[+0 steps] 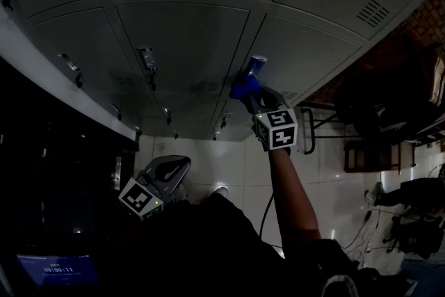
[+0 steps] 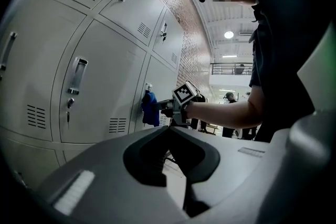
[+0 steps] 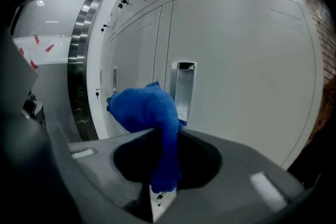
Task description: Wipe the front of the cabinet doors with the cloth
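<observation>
Starting at the left of the head view, the left gripper (image 1: 170, 170) hangs low, away from the lockers and above the white tiled floor (image 1: 229, 156). In the left gripper view its jaws lie together with nothing between them (image 2: 173, 139).

The cabinet doors (image 1: 188, 38) are grey metal locker fronts set in rows. Each has a vent grille and a recessed handle. They fill the upper part of the head view.

Right of centre, the right gripper (image 1: 252, 95) is raised to one of the middle doors on an extended bare forearm (image 1: 292, 191). Its jaws are clamped on the blue cloth (image 1: 245, 87).

In the right gripper view the cloth (image 3: 147, 110) bunches above the jaws, and a narrow tail hangs down between them. The bunched part lies just beside the door's recessed handle (image 3: 185, 89), on its left.

In the left gripper view the cloth (image 2: 150, 108) appears to rest against the door face, with the right gripper (image 2: 165, 107) directly behind it. Contact cannot be confirmed from the other views.

At the far right of the head view, a brick wall (image 1: 424, 21) adjoins the lockers. Dark furniture (image 1: 375, 115) stands on the floor below it.
</observation>
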